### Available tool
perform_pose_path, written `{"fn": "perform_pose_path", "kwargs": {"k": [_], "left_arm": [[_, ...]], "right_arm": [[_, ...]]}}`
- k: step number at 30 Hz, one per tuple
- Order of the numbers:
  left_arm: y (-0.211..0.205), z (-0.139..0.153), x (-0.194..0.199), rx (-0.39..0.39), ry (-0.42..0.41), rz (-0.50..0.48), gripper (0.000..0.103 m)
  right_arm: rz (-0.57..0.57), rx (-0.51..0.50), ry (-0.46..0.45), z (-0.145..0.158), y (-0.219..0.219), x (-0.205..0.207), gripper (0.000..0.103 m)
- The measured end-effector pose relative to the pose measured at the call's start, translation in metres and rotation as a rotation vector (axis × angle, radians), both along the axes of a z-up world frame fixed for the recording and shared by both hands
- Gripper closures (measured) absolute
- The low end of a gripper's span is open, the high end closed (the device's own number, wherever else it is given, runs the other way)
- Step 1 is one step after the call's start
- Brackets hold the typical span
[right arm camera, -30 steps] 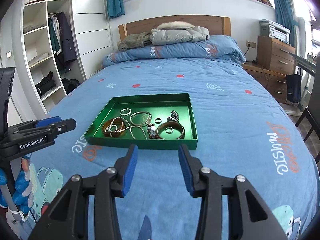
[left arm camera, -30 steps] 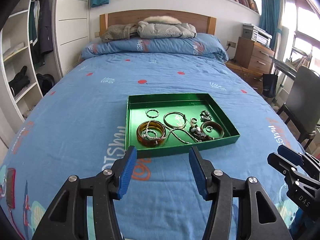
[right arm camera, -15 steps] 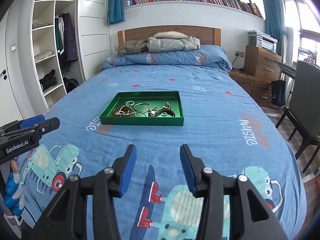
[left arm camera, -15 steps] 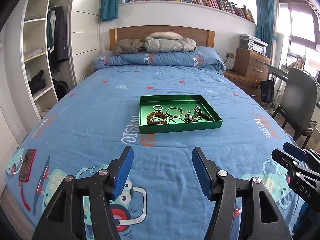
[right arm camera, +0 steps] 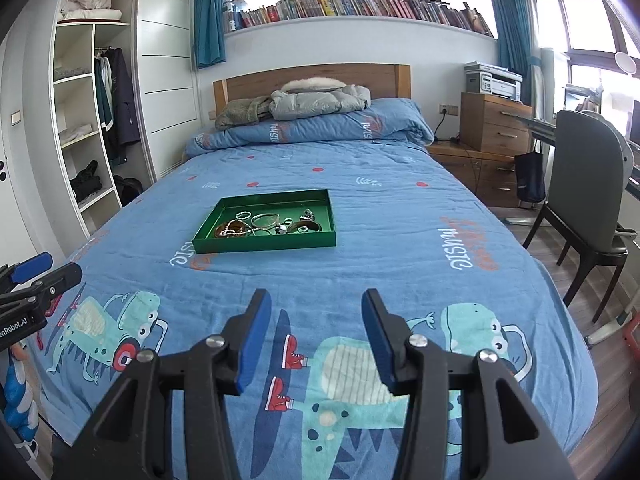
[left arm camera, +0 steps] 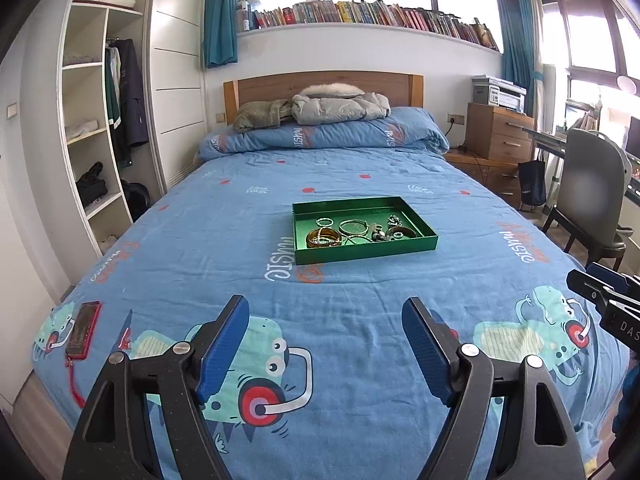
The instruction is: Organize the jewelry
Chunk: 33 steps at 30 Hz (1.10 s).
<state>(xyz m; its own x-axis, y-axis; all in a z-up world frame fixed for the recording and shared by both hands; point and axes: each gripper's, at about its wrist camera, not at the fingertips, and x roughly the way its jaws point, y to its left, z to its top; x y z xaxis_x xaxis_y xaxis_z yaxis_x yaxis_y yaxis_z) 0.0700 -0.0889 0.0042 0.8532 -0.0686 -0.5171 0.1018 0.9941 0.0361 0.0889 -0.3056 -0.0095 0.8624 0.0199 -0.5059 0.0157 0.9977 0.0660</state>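
- Bed (left arm camera: pixel 208 240), wide, under a blue cotton cover printed with cartoon dinosaurs; carries every item below.
- Green rectangular metal tray (left arm camera: pixel 362 249), shallow, near the middle of the bed, well beyond both sets of tongs.
- Jewelry (left arm camera: pixel 352 233), in the near half of the green tray: an amber bangle at its left, a thin silver hoop bangle at the centre, a dark bangle at the right, small rings and a chain mingled between; pieces overlap, and which touch cannot be told.
- Left tongs (left arm camera: pixel 325 344), black frame with blue pads, over the foot of the bed; jaws wide apart and opening, nothing between them.
- Right tongs (right arm camera: pixel 316 338), same make, also short of the tray; jaws apart, narrower, empty.
- Red phone (left arm camera: pixel 83 330), flat, on the bed's left edge, far left of the tray.
- Risk, judged: the chain looks tangled with the bangles, so lifting one piece may drag others out; the soft cover may let the tray tip if pressed.
- View difference: only the left view shows the red phone clearly; the right view shows more floor and the grey chair (right arm camera: pixel 588 184) right of the bed.
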Motion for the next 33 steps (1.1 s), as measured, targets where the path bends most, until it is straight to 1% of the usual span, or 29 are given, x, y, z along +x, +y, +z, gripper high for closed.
{"fn": "perform_pose_path", "kwargs": {"k": [4,6,8,10,13,17,25,33], "left_arm": [[0.007,0.002,-0.012,-0.005,-0.011,0.018,0.018],[0.011,0.003,-0.017,-0.004,-0.016,0.024,0.016],[0.014,0.003,-0.021,0.001,-0.021,0.033,0.012],[0.017,0.004,-0.024,0.003,-0.030,0.046,0.009],[0.022,0.004,-0.029,-0.005,-0.039,0.060,0.006],[0.028,0.002,-0.032,-0.006,-0.039,0.075,0.005],[0.033,-0.001,-0.034,0.000,-0.037,0.099,0.004],[0.037,-0.004,-0.032,0.004,-0.022,0.099,0.003]], "right_arm": [[-0.022,-0.003,-0.006,0.002,-0.004,-0.010,0.057],[-0.035,-0.003,-0.009,0.002,-0.005,-0.014,0.051],[-0.047,-0.005,-0.009,0.001,-0.007,-0.016,0.047],[-0.056,-0.005,-0.010,0.001,-0.009,-0.019,0.046],[-0.063,-0.007,-0.008,-0.001,-0.010,-0.023,0.045],[-0.069,-0.010,-0.005,-0.003,-0.011,-0.027,0.042],[-0.088,-0.011,0.003,-0.005,-0.016,-0.030,0.042],[-0.094,-0.010,0.017,-0.012,-0.017,-0.029,0.042]]}}
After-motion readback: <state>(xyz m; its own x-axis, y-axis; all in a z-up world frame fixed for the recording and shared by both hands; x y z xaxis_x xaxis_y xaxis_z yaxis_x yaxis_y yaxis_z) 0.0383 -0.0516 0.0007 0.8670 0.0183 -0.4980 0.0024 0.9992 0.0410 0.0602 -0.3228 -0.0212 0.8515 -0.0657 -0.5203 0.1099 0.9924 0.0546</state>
